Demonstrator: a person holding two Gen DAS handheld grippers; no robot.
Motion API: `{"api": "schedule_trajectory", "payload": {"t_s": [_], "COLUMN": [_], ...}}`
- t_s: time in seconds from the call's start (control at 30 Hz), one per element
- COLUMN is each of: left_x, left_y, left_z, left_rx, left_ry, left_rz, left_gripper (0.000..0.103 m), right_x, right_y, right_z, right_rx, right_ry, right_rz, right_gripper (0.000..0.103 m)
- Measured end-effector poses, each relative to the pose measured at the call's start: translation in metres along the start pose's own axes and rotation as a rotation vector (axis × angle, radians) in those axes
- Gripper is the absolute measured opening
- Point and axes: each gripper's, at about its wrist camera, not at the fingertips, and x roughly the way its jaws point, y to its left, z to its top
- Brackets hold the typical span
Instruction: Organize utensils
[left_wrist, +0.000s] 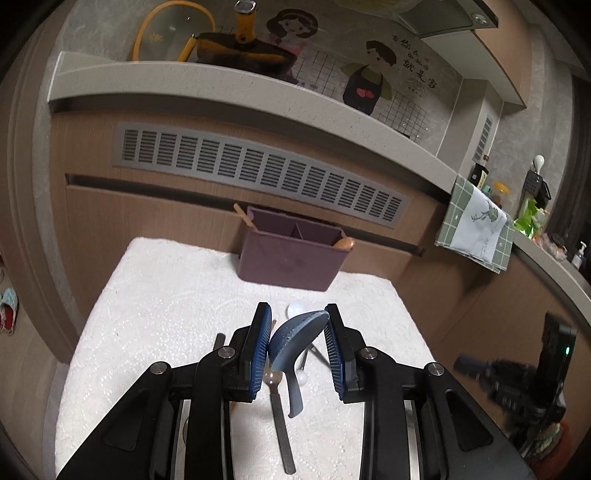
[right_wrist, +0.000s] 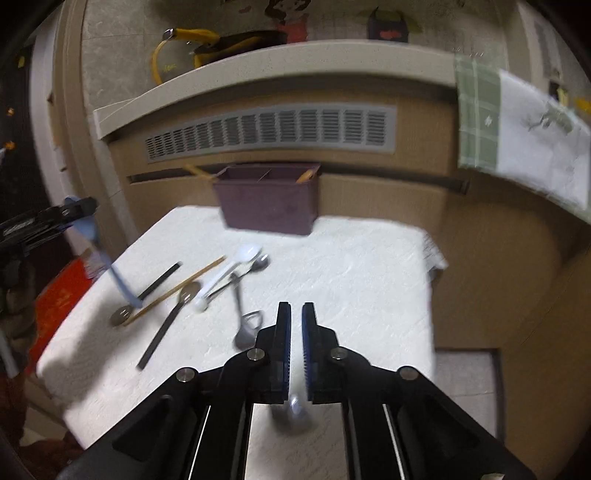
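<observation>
L gripper (left_wrist: 297, 347) pinches blue spoon (left_wrist: 291, 343) by bowl, handle hanging, prob for drop into purple caddy (left_wrist: 291, 258); R gripper (right_wrist: 296, 347) near-closed, maybe something pale between pads, can't tell; other utensils (right_wrist: 207, 291) loose on cloth (right_wrist: 351, 277)

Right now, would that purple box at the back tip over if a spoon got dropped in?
Probably not. The purple box looks wide, low and flat-bottomed on the white cloth. It seems light plastic, so a sideways knock might slide it.
</observation>
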Motion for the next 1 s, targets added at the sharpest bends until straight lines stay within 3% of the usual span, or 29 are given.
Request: {"api": "schedule_trajectory", "payload": {"t_s": [0.1,0.23,0.37,0.5,0.63,0.73,0.87,1.0], "left_x": [0.002,0.003,0.006,0.005,0.010,0.015,0.030,0.041], "left_y": [0.006,0.015,0.020,0.032,0.049,0.061,0.073,0.082], "left_z": [-0.005,-0.009,-0.012,-0.016,-0.025,-0.035,-0.052,-0.066], "left_rx": [-0.015,-0.035,-0.050,-0.080,-0.102,-0.090,-0.005,0.103], "left_ry": [0.013,0.020,0.025,0.026,0.072,0.109,0.181,0.245], "left_rz": [-0.003,0.001,0.008,0.034,0.061,0.076,0.065,0.050], "left_gripper": [0.030,0.030,0.030,0.030,0.030,0.030,0.030,0.030], "right_x": [0.012,0.024,0.042,0.046,0.060,0.062,0.058,0.052], "right_y": [0.001,0.009,-0.007,-0.014,-0.002,0.007,0.017,0.015], "right_z": [-0.029,-0.072,-0.095,-0.096,-0.084,-0.077,-0.072,-0.067], "right_rx": [-0.006,-0.038,0.178,0.319,0.253,0.160,-0.007,-0.051], "right_ry": [0.086,0.183,0.254,0.198,0.185,0.212,0.187,0.165], "right_rz": [0.066,0.008,0.037,0.029,-0.038,-0.027,-0.106,-0.112], "right_gripper": [0.035,0.035,0.035,0.035,0.035,0.035,0.035,0.035]}}
